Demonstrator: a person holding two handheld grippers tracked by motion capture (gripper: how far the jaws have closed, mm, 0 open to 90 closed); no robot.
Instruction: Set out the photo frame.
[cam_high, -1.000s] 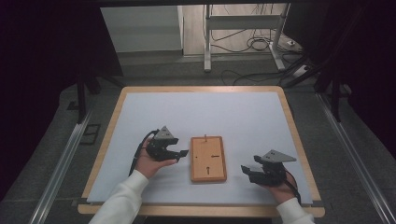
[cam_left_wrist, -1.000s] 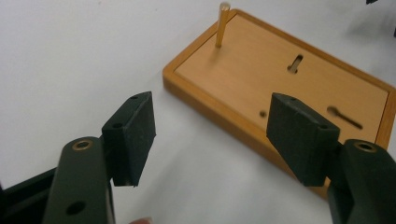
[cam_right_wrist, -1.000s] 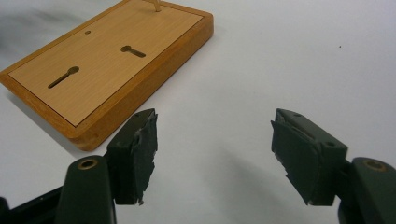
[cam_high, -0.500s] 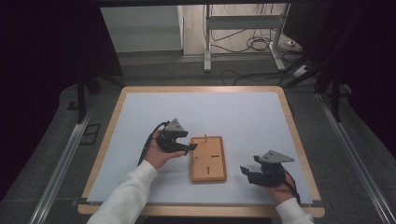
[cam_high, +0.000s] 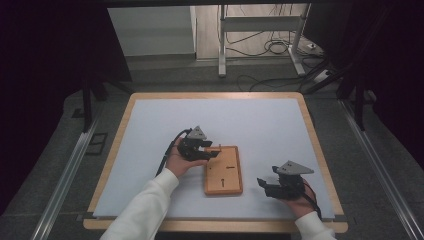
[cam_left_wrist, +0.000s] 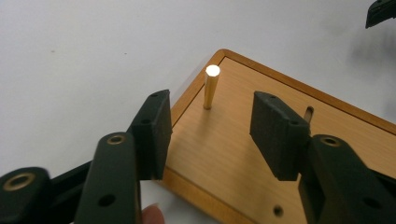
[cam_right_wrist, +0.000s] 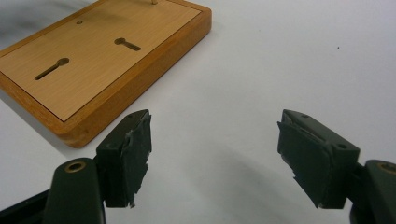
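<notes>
A wooden board (cam_high: 223, 172) with two keyhole slots (cam_right_wrist: 51, 68) lies on the white mat. A short brass peg (cam_left_wrist: 211, 88) stands upright near the board's far left corner. My left gripper (cam_high: 212, 154) hovers over that corner. Its jaws have just been closing, and the peg stands just ahead of the gap between the pads (cam_left_wrist: 156, 126), untouched. My right gripper (cam_high: 262, 186) rests low over the mat to the right of the board (cam_right_wrist: 102, 60). Its jaws have just been opening a little, with nothing between the fingers (cam_right_wrist: 128, 154).
The white mat (cam_high: 260, 125) covers a table with a wooden rim (cam_high: 215, 95). Beyond the far edge are metal frame legs (cam_high: 221, 40) and cables on the floor. Metal rails run along both sides of the table.
My left gripper has moved right and slightly away, from beside the board to over its far left corner, and its jaws have narrowed. The right gripper has stayed in place.
</notes>
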